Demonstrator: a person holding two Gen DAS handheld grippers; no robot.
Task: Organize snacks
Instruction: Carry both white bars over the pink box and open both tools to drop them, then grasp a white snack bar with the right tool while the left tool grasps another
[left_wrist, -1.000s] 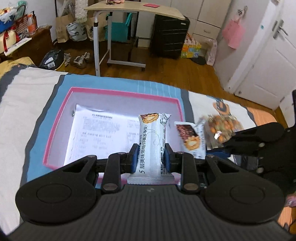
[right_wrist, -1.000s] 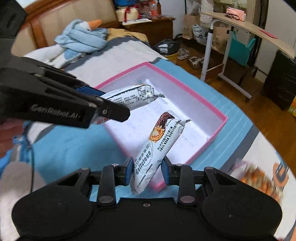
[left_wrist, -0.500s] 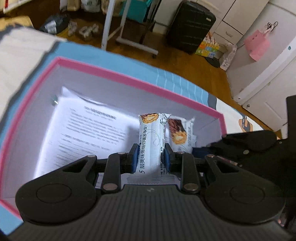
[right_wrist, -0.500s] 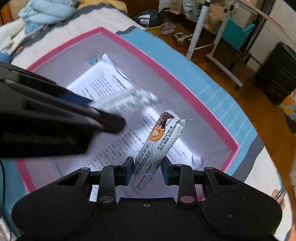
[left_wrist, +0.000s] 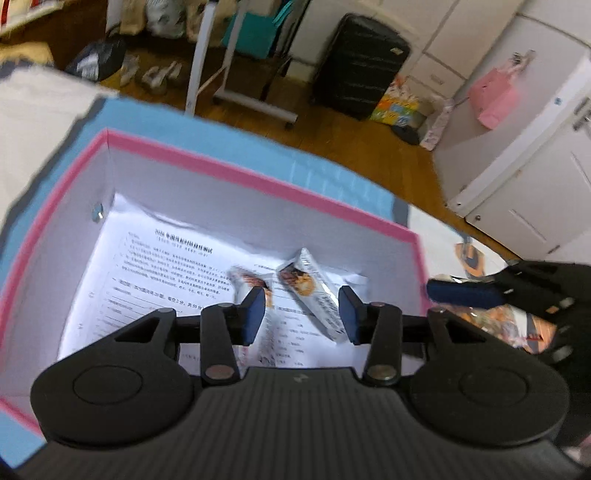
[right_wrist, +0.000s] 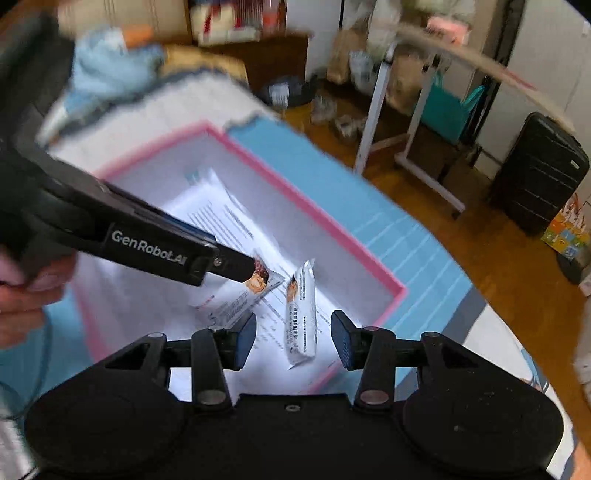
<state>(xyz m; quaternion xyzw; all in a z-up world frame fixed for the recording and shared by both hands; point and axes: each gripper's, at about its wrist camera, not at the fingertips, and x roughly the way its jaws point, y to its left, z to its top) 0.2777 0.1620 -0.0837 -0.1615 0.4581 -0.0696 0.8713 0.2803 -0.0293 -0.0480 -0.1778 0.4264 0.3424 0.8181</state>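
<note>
Both snack bars have left the jaws since half a second ago and now lie in the pink-rimmed box (left_wrist: 258, 177), on the printed sheet (left_wrist: 155, 273) that lines its bottom. Left gripper (left_wrist: 302, 310) hangs spread wide, one bar (left_wrist: 314, 295) lying between and below its pads, the other bar (left_wrist: 255, 291) beside its left pad and smeared by motion blur. Right gripper (right_wrist: 293, 338) is likewise released, with a bar (right_wrist: 301, 317) between its pads. Near the box's right side, a packet with orange print (left_wrist: 498, 321) sits partly hidden behind the right gripper. Box and packet rest on the bed's blue cover (right_wrist: 406, 236).
</note>
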